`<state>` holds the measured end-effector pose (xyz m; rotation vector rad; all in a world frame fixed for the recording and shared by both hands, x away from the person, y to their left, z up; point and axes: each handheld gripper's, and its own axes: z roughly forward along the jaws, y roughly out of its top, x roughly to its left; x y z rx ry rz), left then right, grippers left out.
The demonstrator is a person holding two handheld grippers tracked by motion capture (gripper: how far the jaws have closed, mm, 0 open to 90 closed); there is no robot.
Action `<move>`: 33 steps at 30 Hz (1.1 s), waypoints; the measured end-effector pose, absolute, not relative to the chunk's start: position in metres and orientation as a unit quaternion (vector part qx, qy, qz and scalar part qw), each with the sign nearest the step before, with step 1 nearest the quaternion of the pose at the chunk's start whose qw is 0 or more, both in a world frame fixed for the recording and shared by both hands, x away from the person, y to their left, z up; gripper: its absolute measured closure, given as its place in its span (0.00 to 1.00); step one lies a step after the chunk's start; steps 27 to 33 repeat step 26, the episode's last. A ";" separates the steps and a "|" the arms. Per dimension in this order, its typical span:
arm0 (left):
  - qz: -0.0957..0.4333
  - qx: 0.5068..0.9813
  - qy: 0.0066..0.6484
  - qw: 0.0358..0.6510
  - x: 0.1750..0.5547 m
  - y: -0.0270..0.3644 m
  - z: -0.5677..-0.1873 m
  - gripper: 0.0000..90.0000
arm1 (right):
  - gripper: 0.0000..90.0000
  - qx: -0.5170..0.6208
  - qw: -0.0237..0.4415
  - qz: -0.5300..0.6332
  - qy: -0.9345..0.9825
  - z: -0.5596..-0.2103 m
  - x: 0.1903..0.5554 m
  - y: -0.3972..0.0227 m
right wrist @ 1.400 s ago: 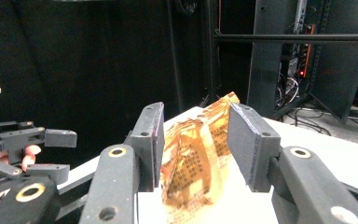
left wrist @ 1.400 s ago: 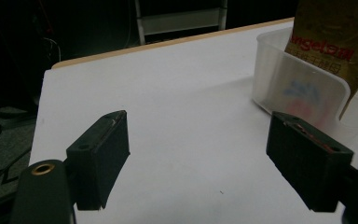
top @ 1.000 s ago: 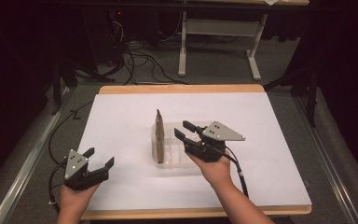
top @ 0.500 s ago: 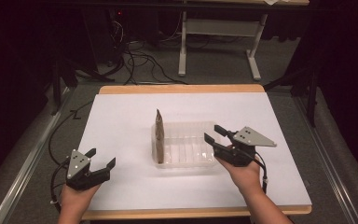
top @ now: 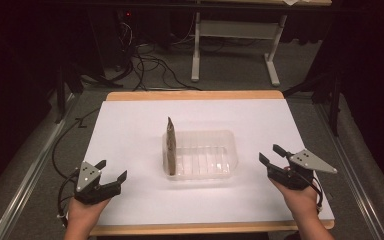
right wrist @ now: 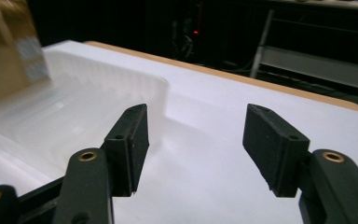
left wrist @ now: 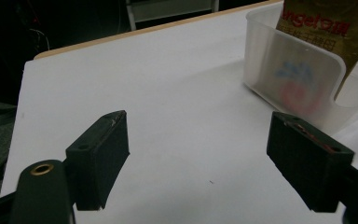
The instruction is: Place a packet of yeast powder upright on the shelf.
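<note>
On the white surface [top: 130, 135] a clear tray [top: 215, 172] holds an upright brown packet [top: 171, 145] at its left end; left tool [top: 111, 171] and right tool [top: 271, 154] flank it, well apart, jaws spread, empty

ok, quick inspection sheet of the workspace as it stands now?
Surface: white table top with a wooden edge, flat and clean.
Job's things: clear plastic tray at the centre; brown packet standing upright on edge inside it, against its left wall.
Clutter: nothing seen.
Grippers: left gripper open, holding nothing, near the front left corner; right gripper open, holding nothing, right of the tray, apart from it.
Cables: black cable trailing off the table's left side; loose cables on the floor beyond.
Surroundings: dark room, grey carpet, white table legs behind.
</note>
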<state>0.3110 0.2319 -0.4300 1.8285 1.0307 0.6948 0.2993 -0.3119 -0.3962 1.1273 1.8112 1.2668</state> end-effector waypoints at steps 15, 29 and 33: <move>0.272 0.756 0.406 0.435 0.314 0.223 -0.434 0.22 | 0.33 0.488 0.293 0.440 0.694 -0.441 0.303 -0.368; 0.273 0.749 0.410 0.444 0.313 0.229 -0.431 0.22 | 0.33 0.487 0.284 0.428 0.707 -0.442 0.304 -0.358; 0.273 0.749 0.410 0.444 0.313 0.229 -0.431 0.22 | 0.33 0.487 0.284 0.428 0.707 -0.442 0.304 -0.358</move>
